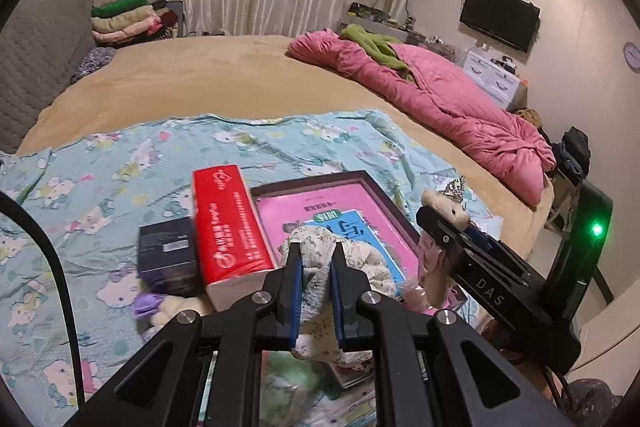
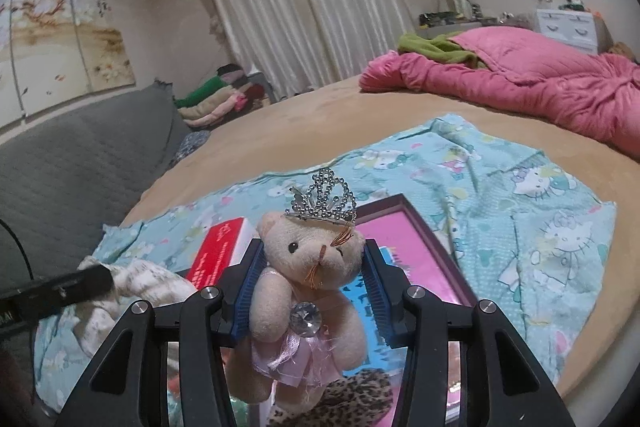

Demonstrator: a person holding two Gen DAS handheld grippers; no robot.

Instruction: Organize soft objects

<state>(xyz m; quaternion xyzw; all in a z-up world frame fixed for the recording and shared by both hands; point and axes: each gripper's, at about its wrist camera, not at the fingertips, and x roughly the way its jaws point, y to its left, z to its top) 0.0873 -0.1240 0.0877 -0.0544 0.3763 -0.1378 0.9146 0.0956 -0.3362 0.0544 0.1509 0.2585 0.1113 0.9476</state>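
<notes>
My left gripper [image 1: 317, 259] is shut on a cream, speckled soft cloth toy [image 1: 360, 259], held above the clutter on the bed. Seen from the right wrist, that same cloth toy [image 2: 140, 279] hangs from the left gripper's black finger at the lower left. My right gripper [image 2: 312, 267] is shut on a small pink teddy bear [image 2: 308, 291] that wears a silver tiara and a pink bow with a gem. In the left wrist view the bear [image 1: 444, 211] shows at the right, clamped in the right gripper [image 1: 448, 231].
A red tissue pack [image 1: 230, 227], a black box [image 1: 168, 251], a framed pink book [image 1: 360, 203] and a small purple and cream plush [image 1: 160, 307] lie on the cartoon-cat sheet [image 1: 120, 163]. A leopard-print item [image 2: 352, 395] lies under the bear. A pink quilt [image 1: 440, 95] is heaped at the bed's far right.
</notes>
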